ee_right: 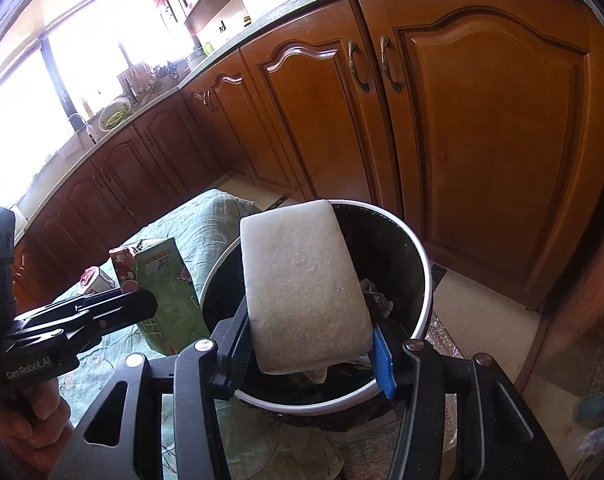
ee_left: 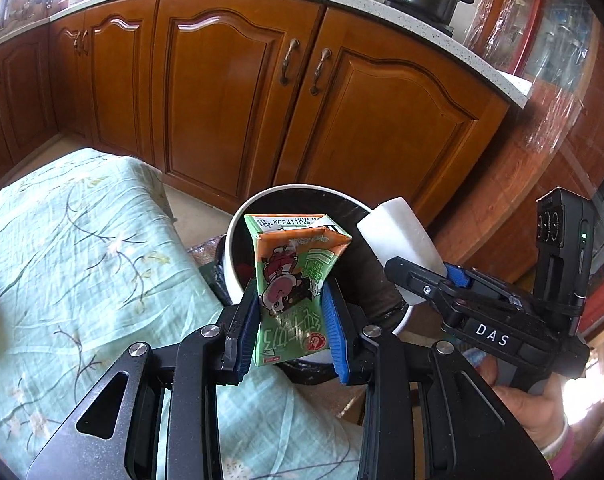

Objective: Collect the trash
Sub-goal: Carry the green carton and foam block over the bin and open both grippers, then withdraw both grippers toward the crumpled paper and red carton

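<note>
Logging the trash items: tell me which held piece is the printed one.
The green drink carton in the left gripper; the right gripper holds a plain white foam block.

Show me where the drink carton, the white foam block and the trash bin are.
drink carton [ee_left: 292,280], left wrist view, printed front face.
white foam block [ee_right: 302,280], right wrist view, broad face.
trash bin [ee_right: 423,264], right wrist view, white rim.
</note>
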Motion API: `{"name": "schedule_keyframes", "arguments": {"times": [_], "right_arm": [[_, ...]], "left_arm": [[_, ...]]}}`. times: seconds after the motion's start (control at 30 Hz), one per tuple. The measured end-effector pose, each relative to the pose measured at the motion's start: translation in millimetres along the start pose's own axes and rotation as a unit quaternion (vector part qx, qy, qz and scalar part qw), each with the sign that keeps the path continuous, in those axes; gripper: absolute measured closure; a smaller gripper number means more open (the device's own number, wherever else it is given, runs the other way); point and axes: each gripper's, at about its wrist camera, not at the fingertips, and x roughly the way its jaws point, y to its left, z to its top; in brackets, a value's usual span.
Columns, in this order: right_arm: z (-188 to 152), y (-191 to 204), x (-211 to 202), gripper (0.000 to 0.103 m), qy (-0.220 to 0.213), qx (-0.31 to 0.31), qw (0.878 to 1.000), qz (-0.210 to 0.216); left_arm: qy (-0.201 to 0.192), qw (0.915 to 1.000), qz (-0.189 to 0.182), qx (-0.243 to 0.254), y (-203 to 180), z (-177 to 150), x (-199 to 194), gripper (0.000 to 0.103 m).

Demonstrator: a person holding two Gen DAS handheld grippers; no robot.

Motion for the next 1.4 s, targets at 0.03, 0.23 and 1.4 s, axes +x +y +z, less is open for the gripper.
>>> {"name": "schedule_keyframes", "arguments": {"times": [0.03, 0.23, 1.4], "right_arm": [[0.4, -2.2, 0.3, 0.052, 0.002, 0.001, 1.000, -0.001], [4.8, -16.3, 9.2, 0.051, 0.015, 0.012, 1.000, 0.000], [-10.4, 12.4, -2.5, 0.002, -0.007, 0.038, 0.998, 0.050]], "left_arm": [[0.002, 1.0000, 0.001, 0.002, -1.7, 1.9, 3.1, 0.074], [0.018, 0.9998, 0.003, 0.008, -5.3, 9.7, 21.0, 0.074], [0.001, 0.9981, 0.031, -0.054, 50.7, -42.4, -25.9, 0.034]]}}
